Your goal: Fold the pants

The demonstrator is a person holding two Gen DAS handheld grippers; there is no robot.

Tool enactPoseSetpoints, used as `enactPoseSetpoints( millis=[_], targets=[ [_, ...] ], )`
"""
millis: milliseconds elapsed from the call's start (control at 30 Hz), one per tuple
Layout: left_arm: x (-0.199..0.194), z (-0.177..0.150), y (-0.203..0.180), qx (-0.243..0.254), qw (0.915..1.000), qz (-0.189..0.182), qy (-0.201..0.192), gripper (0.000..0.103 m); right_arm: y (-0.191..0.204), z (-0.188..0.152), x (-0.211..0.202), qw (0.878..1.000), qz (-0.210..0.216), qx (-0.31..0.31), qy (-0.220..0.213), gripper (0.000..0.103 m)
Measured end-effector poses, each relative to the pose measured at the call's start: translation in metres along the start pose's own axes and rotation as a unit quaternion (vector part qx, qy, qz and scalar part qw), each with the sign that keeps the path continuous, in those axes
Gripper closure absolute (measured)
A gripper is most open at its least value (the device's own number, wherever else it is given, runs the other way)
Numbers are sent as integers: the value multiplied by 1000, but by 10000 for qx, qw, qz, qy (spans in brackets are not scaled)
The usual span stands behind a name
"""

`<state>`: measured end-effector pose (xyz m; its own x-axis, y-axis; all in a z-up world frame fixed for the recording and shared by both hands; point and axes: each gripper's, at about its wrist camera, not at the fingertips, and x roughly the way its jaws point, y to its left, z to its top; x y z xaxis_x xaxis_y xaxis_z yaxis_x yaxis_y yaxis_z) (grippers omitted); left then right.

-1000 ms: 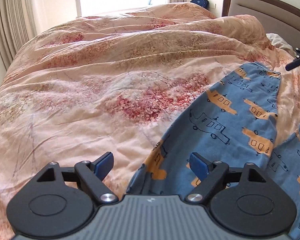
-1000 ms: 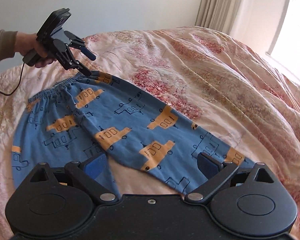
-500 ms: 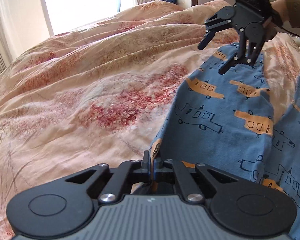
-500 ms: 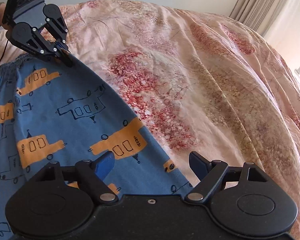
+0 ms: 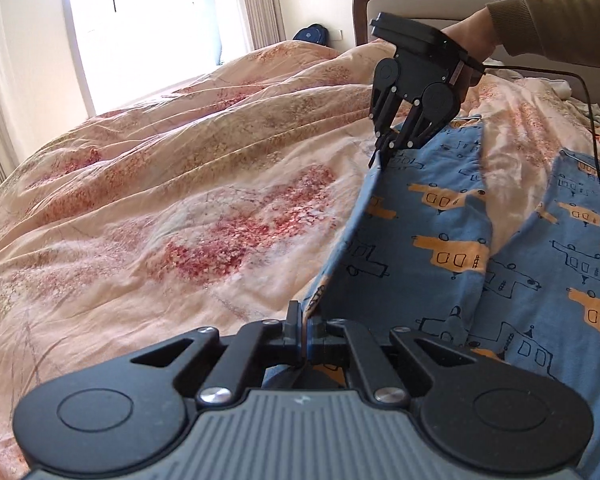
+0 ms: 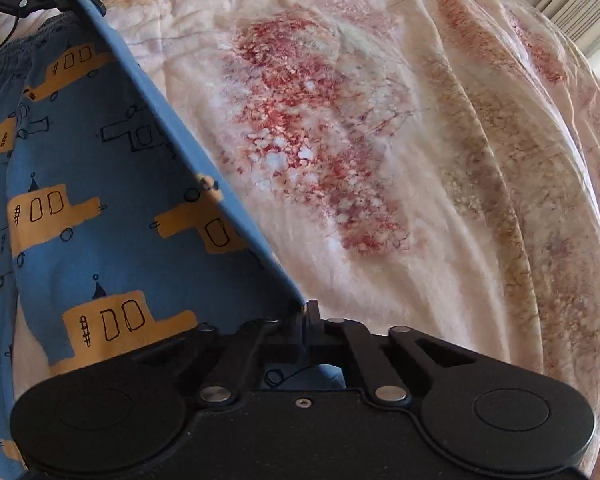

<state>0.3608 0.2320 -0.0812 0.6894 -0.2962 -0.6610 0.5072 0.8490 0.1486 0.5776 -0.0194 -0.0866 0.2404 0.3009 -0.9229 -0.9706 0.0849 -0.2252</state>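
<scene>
Right claw (image 6: pixel 305 320) just closed, now pinching pants (image 6: pixel 100 184) edge | left claw (image 5: pixel 302 334) stays clamped on pants

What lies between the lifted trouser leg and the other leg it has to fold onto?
Nothing visible. Both grippers, left and right, pinch the pants edge; only bare quilt shows between the two legs.

Both hand-held grippers (image 5: pixel 302 330) (image 6: pixel 306 320) clamped

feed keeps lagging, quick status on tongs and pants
Left tongs shut on pants at the waist. Right tongs just closed on the cuff end. Same edge lifted off the duvet. Nothing in the way.
</scene>
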Motion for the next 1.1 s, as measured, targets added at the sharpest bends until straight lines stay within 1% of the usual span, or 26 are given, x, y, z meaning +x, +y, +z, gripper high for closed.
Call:
enactPoseSetpoints(
  millis=[100, 233, 267, 367, 400, 533, 567, 700, 800, 867, 967, 1100],
  targets=[
    [-1, -4, -1, -53, 10000, 83, 18, 102, 5, -6, -16, 9997, -97, 86, -190, 103],
    [-12, -1, -8, -61, 9998, 179, -14, 102, 15, -14, -41, 9990, -188, 98, -395, 103],
    [-15, 0, -11, -56, 9997, 221, -21, 103, 20, -16, -49, 9986, -278, 49, -449, 103],
    [-27, 3, -19, -120, 9994, 323, -56, 103, 36, -21, -68, 9981, -329, 7, -526, 103],
    [-32, 5, -22, -147, 9992, 349, -85, 103, 43, -24, -74, 9976, -407, -5, -567, 103],
    [-49, 7, -34, -263, 9987, 418, -142, 103, 64, -35, -99, 9962, -421, 127, -749, 103],
    [-52, 6, -38, -276, 9985, 448, -147, 103, 71, -38, -105, 9956, -481, 134, -798, 103],
    [-62, -5, -52, -415, 9975, 527, -214, 103, 93, -50, -126, 9933, -390, 435, -1000, 103],
    [-65, -12, -65, -305, 9974, 622, -201, 103, 114, -60, -133, 9910, -325, 623, -1137, 103],
    [-66, -16, -77, -39, 9972, 737, -152, 102, 130, -67, -133, 9904, -278, 720, -1144, 103],
    [-65, -24, -95, 358, 9962, 798, -30, 102, 154, -77, -123, 9905, -195, 815, -1094, 103],
    [-62, -34, -118, 967, 9912, 875, 210, 102, 187, -86, -109, 9923, -157, 800, -928, 103]
  ],
)
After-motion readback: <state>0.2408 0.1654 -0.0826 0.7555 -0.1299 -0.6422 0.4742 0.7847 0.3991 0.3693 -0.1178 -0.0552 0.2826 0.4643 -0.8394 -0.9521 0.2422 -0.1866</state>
